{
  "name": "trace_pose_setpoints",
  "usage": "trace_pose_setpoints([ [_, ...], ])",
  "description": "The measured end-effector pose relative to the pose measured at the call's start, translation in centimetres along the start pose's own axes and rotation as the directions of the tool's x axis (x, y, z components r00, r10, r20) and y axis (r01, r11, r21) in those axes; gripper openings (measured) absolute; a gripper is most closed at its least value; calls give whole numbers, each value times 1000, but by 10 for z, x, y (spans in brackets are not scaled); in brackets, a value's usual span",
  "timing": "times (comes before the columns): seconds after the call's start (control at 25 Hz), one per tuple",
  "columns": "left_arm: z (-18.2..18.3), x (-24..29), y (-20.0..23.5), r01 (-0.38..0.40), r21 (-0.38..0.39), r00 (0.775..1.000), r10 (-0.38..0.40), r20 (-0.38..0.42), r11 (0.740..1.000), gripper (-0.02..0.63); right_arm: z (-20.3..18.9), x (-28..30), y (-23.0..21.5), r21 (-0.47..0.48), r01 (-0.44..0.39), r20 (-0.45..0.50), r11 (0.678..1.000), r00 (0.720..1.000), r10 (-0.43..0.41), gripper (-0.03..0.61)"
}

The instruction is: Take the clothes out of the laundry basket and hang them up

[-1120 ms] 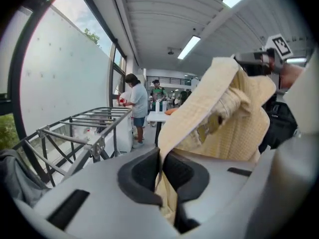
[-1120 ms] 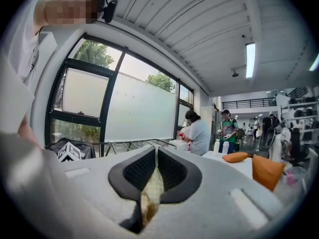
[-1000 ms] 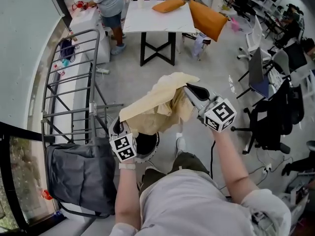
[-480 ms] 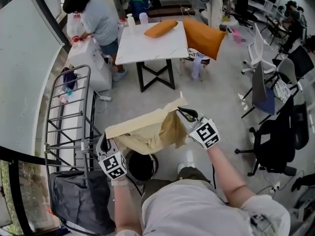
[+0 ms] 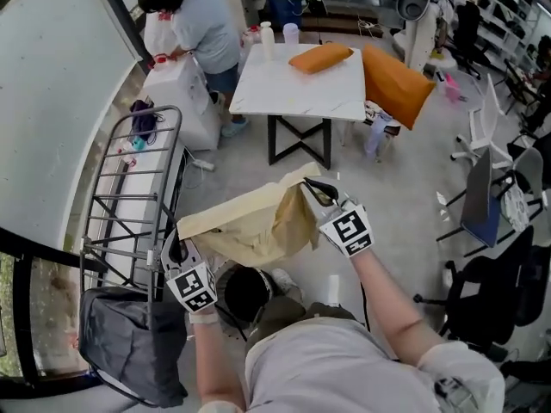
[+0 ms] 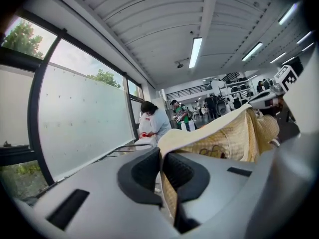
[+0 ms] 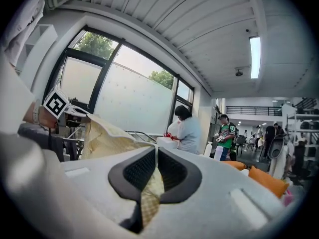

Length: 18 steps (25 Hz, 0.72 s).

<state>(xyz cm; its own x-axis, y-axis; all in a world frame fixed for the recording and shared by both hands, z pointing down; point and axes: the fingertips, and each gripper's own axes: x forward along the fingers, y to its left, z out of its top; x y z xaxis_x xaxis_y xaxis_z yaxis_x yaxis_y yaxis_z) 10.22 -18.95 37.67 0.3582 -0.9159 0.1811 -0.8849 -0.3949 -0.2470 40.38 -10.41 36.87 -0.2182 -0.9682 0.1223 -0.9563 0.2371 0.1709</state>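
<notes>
Stretching between both grippers, a pale yellow checked garment (image 5: 258, 224) hangs spread in the air in front of the person, just right of a metal drying rack (image 5: 129, 188). The left gripper (image 5: 177, 248) has its jaws clamped on the garment's left edge, with cloth pinched between the pads. The right gripper (image 5: 315, 191) is clamped the same way on the opposite edge. A dark grey bag (image 5: 129, 342) sits at the near end of the rack, and a white table (image 5: 293, 84) stands beyond the garment.

An orange cushion (image 5: 320, 58) lies on a white table (image 5: 284, 89) near a person (image 5: 202, 28).
</notes>
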Motion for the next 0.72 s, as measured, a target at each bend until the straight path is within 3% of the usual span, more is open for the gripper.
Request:
trace_pose_setpoints([
  [0.2,-18,40,52,-113,-21,993,113,-17,993,9,17,100,6,-60,-91,25,994,995,92,21],
  [0.32,-29,54,102,-209,-63,977,207,-43,976,9,37,163,30,-126,-174,31,977,983,179,21],
  [0.56,-47,60,185,-402,-93,916,397,-61,911,9,77,266,81,-242,-277,101,930,946,308,21],
  [0.72,-48,50,229,-504,-88,864,500,-66,859,9,99,331,117,-250,-359,106,899,913,394,21],
])
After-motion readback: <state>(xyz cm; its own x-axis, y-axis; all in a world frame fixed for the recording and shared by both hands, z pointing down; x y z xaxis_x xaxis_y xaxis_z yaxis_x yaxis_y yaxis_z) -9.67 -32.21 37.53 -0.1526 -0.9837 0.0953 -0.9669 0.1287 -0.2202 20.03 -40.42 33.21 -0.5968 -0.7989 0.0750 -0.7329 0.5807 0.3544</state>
